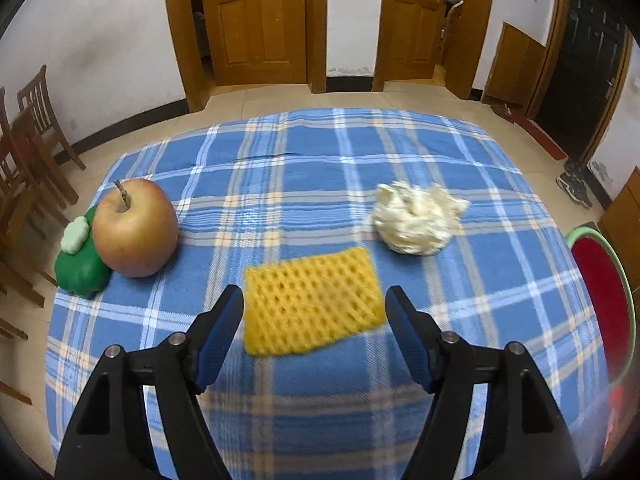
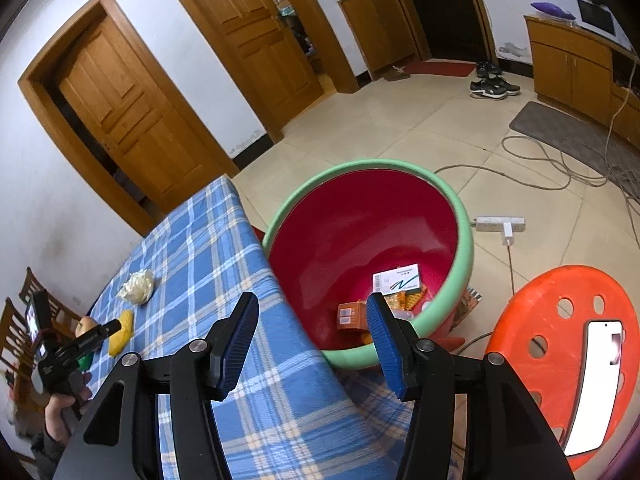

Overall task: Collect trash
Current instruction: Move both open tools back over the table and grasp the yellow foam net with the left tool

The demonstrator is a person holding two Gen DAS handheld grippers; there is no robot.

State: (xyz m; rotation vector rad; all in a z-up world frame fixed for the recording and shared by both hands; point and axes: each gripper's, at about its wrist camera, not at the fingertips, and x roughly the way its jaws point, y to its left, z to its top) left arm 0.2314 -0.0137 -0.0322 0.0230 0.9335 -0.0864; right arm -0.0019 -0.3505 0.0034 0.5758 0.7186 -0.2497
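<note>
A yellow foam fruit net lies flat on the blue plaid tablecloth. My left gripper hovers over it, open, one finger on each side and neither pad touching it. A crumpled white paper ball rests beyond it to the right. My right gripper is open and holds nothing; it hangs above the table's edge beside the red bin with a green rim. Boxes and wrappers lie in the bin's bottom. The net and paper ball show far left in the right wrist view.
An apple and a green toy sit at the table's left edge. Wooden chairs stand beyond that edge. An orange plastic stool with a phone on it stands right of the bin. Cables and a power strip lie on the floor.
</note>
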